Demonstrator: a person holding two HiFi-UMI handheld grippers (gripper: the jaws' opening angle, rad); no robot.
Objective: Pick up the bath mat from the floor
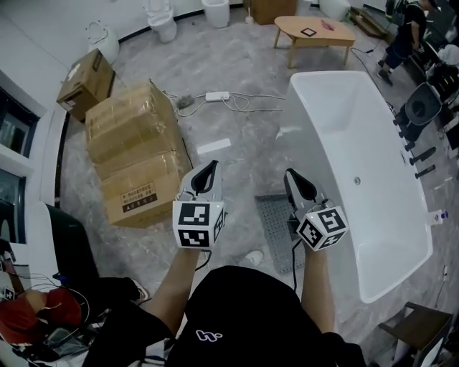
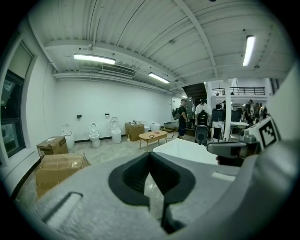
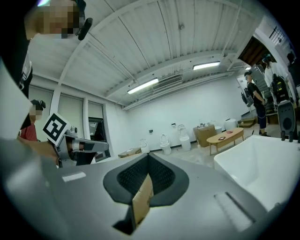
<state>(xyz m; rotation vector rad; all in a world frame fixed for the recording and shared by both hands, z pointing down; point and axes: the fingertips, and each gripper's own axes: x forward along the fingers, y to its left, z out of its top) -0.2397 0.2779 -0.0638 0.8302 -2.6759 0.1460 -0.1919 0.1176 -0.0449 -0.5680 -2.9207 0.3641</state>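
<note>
The bath mat [image 1: 275, 228] is a grey perforated rectangle lying flat on the marble-look floor beside the bathtub's near left side. Its right edge is hidden behind my right gripper. Both grippers are held out in front of me, well above the floor and apart from the mat. My left gripper [image 1: 213, 165] hangs left of the mat, shut with nothing in it; its tips [image 2: 150, 153] meet in its own view. My right gripper [image 1: 289, 173] hovers over the mat's far right corner, also shut and empty, pads [image 3: 149, 155] together.
A white bathtub [image 1: 373, 236] runs along the right. Two stacked cardboard boxes [image 1: 136, 154] stand left of the mat, a smaller box [image 1: 84, 75] behind them. A power strip [image 1: 216, 95] with cables lies on the floor ahead. Farther off are a wooden table [image 1: 313, 32], toilets [image 1: 163, 21] and a person [image 1: 401, 36].
</note>
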